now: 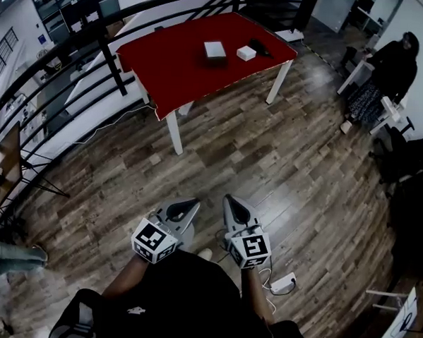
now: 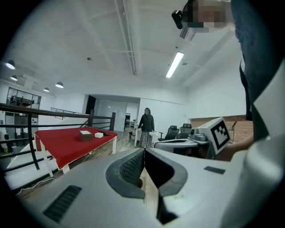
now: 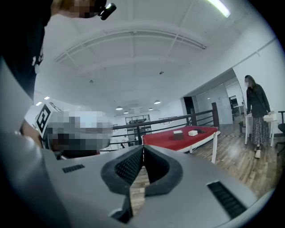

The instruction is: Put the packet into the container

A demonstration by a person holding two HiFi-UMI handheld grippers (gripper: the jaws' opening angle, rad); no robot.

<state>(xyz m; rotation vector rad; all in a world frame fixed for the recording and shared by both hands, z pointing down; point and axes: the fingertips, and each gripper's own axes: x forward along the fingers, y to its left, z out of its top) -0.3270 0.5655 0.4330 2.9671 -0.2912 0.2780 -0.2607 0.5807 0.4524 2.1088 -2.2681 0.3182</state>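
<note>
- The left gripper (image 2: 144, 159) is seen with its jaws pressed together; nothing is held between them.
- The right gripper (image 3: 143, 153) is likewise closed tight and empty.
- In the head view, the left gripper (image 1: 186, 207) and the right gripper (image 1: 234, 205) are held side by side close in front of the person's body. Their tips are pointed roughly level toward the table, and the marker cubes are turned back toward the person.
- Both are carried over the wooden floor (image 1: 282, 161), well apart from the red table (image 1: 181, 64).
- The small white packet (image 1: 246, 53) is seen lying on the table, just beside the box-shaped container (image 1: 215, 50) and not inside it.
- A black railing (image 1: 76, 62) is seen beside the table.
- Another person (image 1: 392, 68) is seen standing beyond the table at the right.
</note>
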